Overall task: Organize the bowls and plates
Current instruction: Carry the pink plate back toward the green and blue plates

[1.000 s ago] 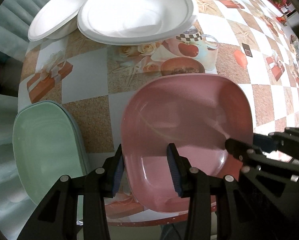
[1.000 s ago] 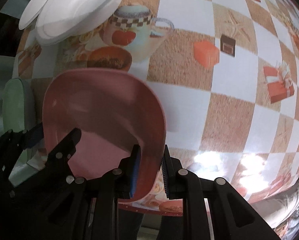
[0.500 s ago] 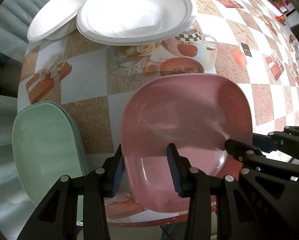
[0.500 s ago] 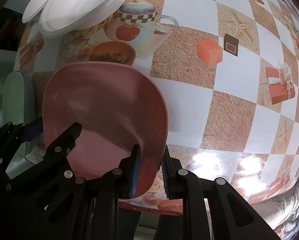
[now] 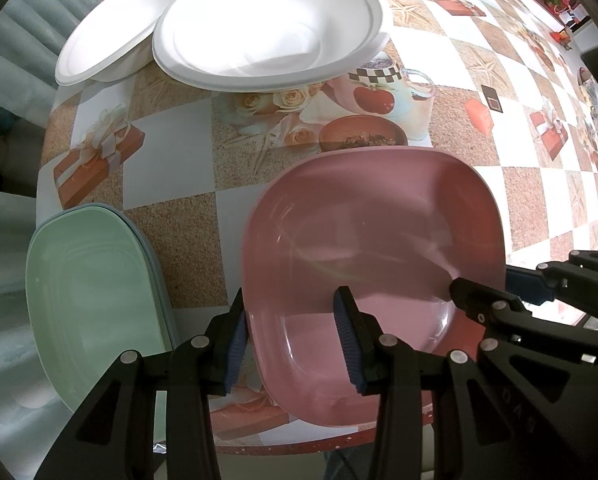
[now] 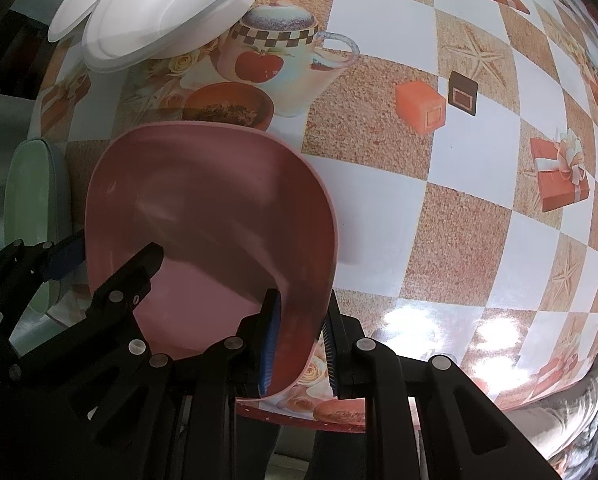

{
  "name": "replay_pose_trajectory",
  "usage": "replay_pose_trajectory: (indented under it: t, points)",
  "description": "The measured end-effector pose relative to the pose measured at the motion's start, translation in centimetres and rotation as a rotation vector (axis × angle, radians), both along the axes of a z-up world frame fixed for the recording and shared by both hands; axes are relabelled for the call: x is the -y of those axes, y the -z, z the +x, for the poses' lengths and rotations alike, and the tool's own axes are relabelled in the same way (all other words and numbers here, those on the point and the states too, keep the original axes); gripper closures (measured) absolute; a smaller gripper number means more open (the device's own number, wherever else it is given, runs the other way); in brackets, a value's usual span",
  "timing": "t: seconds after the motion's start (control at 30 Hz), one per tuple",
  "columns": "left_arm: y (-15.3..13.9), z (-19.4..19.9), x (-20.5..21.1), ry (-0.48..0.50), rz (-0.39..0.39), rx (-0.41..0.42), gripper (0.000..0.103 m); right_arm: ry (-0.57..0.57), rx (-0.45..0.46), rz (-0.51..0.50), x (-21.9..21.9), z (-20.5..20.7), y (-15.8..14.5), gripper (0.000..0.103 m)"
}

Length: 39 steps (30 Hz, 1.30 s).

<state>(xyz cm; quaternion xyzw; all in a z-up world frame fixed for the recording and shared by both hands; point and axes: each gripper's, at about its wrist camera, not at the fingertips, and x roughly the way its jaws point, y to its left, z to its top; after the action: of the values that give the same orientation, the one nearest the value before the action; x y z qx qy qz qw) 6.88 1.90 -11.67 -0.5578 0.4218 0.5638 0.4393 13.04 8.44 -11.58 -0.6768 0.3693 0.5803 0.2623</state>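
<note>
Nearest to me, both tongs were at the pink plate [image 5: 373, 236], a square, rounded dish sitting at the table's front edge. The left gripper [image 5: 289, 338] straddled the plate's left rim with its jaws spread, one pad outside, one over the basin, not visibly pinching anything; I took it as released. The right gripper [image 6: 299, 332] had its two ribbed pads either side of the plate's right wall; they looked clenched on it, though a sliver of gap on the outer side left me unsure how firm the bite was.

Just beside the plate, to its left, lay the green plates [image 5: 95, 300], a small stack partly overhanging the table's edge. Farther back on the checkered tablecloth [image 6: 479, 208] sat the white foam plates [image 5: 267, 24], overlapping one another.

The risk, as I judged it, lay in a one-sided hold: a smooth, sloping rim gripped from the right alone could tip or slide out once lifted. The plate sat close to the table's lip, so a slip there could send it to the floor. Swinging it left might also nudge the overhanging green stack.
</note>
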Motion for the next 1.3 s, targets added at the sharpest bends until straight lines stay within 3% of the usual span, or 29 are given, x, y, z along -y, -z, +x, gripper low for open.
replay_pose_trajectory:
  t: [0.8,1.0,1.3]
  points:
    - [0.0,-1.1,-0.1,-0.019,-0.004,0.027,0.058,0.010,0.003,-0.015,-0.7,-0.4,0.4,0.081]
    - [0.0,-1.4,0.3,-0.007,-0.034,0.045,0.068,0.012,0.043,-0.045,-0.7,0.0,0.6,0.082]
    - [-2.2,-1.7,1.5,0.038,-0.008,0.065,0.070,0.024,0.051,-0.051,-1.1,0.7,-1.6,0.082]
